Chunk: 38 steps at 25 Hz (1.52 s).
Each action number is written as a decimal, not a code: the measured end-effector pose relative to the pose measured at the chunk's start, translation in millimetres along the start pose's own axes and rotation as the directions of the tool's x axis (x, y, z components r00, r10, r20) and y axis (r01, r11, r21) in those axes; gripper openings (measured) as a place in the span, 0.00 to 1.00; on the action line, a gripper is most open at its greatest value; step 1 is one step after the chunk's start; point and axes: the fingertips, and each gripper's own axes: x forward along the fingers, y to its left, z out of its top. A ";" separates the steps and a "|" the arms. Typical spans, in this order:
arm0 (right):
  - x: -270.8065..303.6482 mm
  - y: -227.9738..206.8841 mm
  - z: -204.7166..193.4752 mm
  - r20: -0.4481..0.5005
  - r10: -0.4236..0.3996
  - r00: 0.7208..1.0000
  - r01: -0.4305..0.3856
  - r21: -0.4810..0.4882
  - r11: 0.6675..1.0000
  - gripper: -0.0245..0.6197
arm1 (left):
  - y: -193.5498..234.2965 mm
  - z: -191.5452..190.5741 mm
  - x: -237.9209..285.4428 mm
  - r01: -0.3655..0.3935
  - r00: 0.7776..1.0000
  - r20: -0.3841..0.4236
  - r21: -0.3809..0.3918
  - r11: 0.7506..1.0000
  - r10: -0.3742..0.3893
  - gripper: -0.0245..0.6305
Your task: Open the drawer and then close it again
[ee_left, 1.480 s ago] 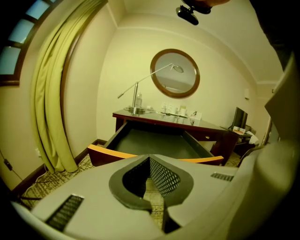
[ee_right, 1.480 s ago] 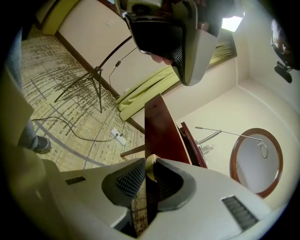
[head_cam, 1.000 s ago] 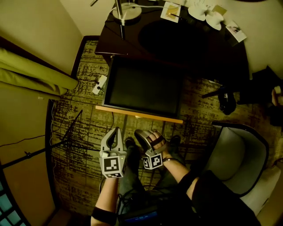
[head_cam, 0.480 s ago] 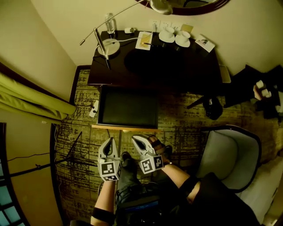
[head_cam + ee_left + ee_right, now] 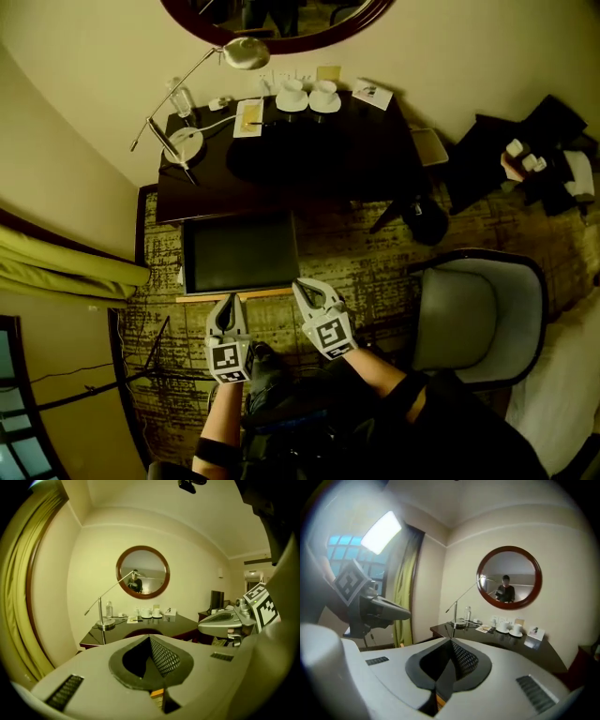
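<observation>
Hovering by the drawer [image 5: 239,253] edge, left gripper [image 5: 228,304] and right gripper [image 5: 304,286] have clenched fingers.

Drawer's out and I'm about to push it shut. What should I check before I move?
1. Drawer pulled out of the desk: ok.
2. Left gripper shut, nothing between its jaws: ok.
3. Right gripper shut, nothing between its jaws: ok.
4. A gripper set against the drawer front: not ok; both gripper views look over the desk towards the mirror.
5. Nothing sticking up inside the drawer: cannot tell, too dark.
6. Chair apart from the drawer: ok, it stands off to the right.
</observation>
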 end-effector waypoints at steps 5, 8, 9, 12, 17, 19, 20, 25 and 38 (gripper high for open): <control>-29.2 -74.8 1.5 0.017 -0.133 0.991 0.129 0.154 0.980 0.05 | -36.5 23.0 23.3 0.069 0.997 0.031 0.025 0.997 -0.070 0.04; -45.3 -103.8 -3.6 0.016 -0.197 0.980 0.189 0.201 0.961 0.05 | -57.1 29.9 32.0 0.106 0.994 0.024 0.053 0.993 -0.108 0.04; -49.3 -110.8 -5.5 0.015 -0.211 0.977 0.203 0.216 0.955 0.05 | -62.7 32.1 34.5 0.113 0.993 0.021 0.055 0.992 -0.114 0.04; -57.8 -122.9 -12.7 0.010 -0.237 0.971 0.227 0.254 0.940 0.05 | -77.2 36.8 39.7 0.135 0.990 0.020 0.054 0.989 -0.137 0.04; -62.6 -130.8 -27.9 -0.004 -0.254 0.967 0.240 0.349 0.906 0.05 | -98.6 39.3 46.9 0.192 0.981 0.022 0.099 0.976 -0.195 0.04; -63.4 -135.8 -33.4 0.004 -0.255 0.967 0.229 0.433 0.872 0.05 | -106.4 39.4 52.3 0.210 0.977 0.011 0.104 0.972 -0.212 0.04; -63.4 -140.5 -37.0 0.011 -0.259 0.966 0.220 0.494 0.841 0.05 | -110.6 40.8 55.8 0.215 0.976 0.006 0.098 0.972 -0.216 0.04; -66.7 -180.3 -68.7 0.045 -0.347 0.937 0.158 0.831 0.534 0.08 | -132.6 32.9 76.3 0.261 0.965 -0.014 0.126 0.957 -0.262 0.04; -5.7 -288.3 -221.8 -0.010 -0.506 0.862 0.027 0.999 0.025 0.26 | -209.1 -4.4 179.0 0.290 0.957 -0.069 0.128 0.948 -0.283 0.04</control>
